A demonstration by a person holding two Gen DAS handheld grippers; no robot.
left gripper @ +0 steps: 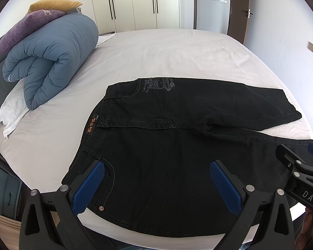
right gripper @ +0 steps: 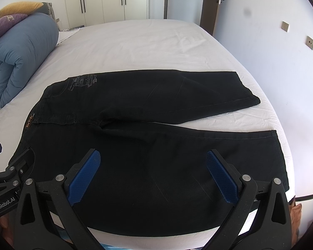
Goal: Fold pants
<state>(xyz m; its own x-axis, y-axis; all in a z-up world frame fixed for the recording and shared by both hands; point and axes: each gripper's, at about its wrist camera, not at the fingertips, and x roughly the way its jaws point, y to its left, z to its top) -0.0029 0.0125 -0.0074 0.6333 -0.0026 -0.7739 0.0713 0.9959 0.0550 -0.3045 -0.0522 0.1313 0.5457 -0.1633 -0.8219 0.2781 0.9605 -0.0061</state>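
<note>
Black pants [left gripper: 167, 129] lie flat on the white bed [left gripper: 156, 52], waistband to the left, both legs spread to the right; they also show in the right wrist view [right gripper: 146, 125]. The far leg's hem [right gripper: 248, 95] and the near leg's hem [right gripper: 279, 156] lie apart. My left gripper [left gripper: 156, 183] is open and empty, above the near hip and pocket. My right gripper [right gripper: 153, 170] is open and empty, above the near leg's thigh. The right gripper also shows in the left wrist view [left gripper: 298, 166], and the left gripper in the right wrist view [right gripper: 10, 166].
A rolled blue duvet [left gripper: 52, 62] with purple and yellow pillows [left gripper: 27, 25] lies at the bed's left. White wardrobes [left gripper: 135, 2] and a door [left gripper: 240, 10] stand behind. The right wall [right gripper: 281, 52] is close to the bed's edge.
</note>
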